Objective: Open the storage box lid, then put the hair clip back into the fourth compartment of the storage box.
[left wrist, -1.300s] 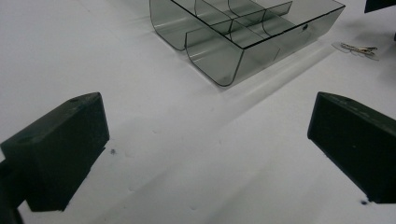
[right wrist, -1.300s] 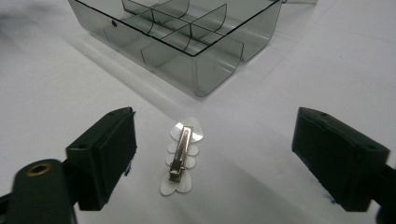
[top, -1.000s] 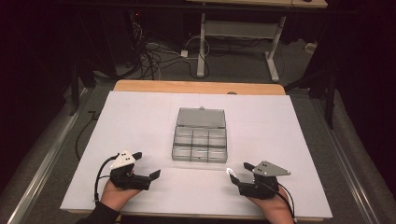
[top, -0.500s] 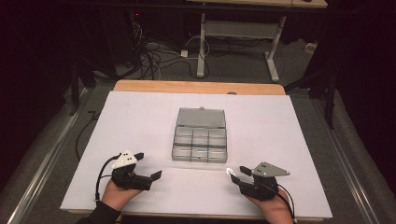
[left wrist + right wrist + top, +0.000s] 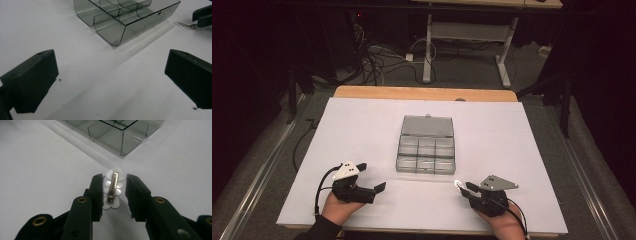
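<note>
Right gripper (image 5: 114, 188): jaws straddle hair clip (image 5: 112, 190) (metal bar on clear scalloped backing) lying flat on white table sheet (image 5: 362, 125); jaws have just been closing, left pad at clip's edge, gap remains at right pad, so not yet clamped. Clip lies just in front of compartment box (image 5: 426, 150), near its right front corner. Left gripper (image 5: 374, 190): jaws wide apart, nothing between them, resting low over sheet left of box. Box lid open, lying flat behind compartments.

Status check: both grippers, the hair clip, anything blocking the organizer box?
Left gripper open, nothing between jaws. Right gripper jaws just closing around hair clip on the white table, left pad touching, right not. Path to organizer box unobstructed.
</note>
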`<state>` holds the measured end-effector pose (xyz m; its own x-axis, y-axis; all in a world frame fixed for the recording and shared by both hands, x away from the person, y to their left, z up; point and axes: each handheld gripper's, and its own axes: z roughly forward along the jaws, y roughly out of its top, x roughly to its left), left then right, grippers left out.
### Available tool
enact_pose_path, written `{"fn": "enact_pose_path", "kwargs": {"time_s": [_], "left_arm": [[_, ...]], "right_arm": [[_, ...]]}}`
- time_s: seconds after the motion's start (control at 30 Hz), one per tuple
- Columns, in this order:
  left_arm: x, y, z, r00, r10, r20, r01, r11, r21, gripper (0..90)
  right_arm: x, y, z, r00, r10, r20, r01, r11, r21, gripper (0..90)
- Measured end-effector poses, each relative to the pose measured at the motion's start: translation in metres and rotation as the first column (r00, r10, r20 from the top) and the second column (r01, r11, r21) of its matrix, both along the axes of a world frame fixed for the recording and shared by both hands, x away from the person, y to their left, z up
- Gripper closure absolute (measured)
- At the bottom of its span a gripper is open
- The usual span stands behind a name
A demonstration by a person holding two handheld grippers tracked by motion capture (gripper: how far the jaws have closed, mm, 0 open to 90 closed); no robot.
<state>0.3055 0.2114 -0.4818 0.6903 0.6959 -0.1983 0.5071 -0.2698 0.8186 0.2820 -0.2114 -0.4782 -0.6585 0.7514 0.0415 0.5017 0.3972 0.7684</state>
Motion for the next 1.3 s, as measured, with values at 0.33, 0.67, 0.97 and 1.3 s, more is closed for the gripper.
{"fn": "enact_pose_path", "kwargs": {"time_s": [0.33, 0.67, 0.97, 1.3], "left_arm": [[-0.0013, -0.0009, -0.0003, 1.0, -0.004, 0.0, 0.004, 1.0, 0.002, 0.0], [-0.0037, 0.004, -0.0005, 1.0, 0.003, -0.002, -0.003, 1.0, -0.001, 0.0], [-0.0035, 0.0019, -0.0006, 1.0, -0.002, -0.003, 0.002, 1.0, -0.003, 0.0], [-0.0037, -0.0003, -0.0007, 1.0, -0.009, 0.0, 0.009, 1.0, -0.003, 0.0]], "right_arm": [[0.0016, 0.0043, -0.0005, 0.9998, 0.009, -0.017, -0.01, 1.0, -0.026, 75.7], [0.0067, 0.0094, -0.0014, 0.9995, 0.013, -0.027, -0.014, 0.998, -0.055, 82.6], [0.0058, 0.0098, -0.0014, 0.9995, 0.022, -0.021, -0.023, 0.997, -0.068, 83.0], [0.0062, 0.0093, -0.0022, 0.9995, 0.026, -0.019, -0.027, 0.997, -0.066, 83.3]]}}
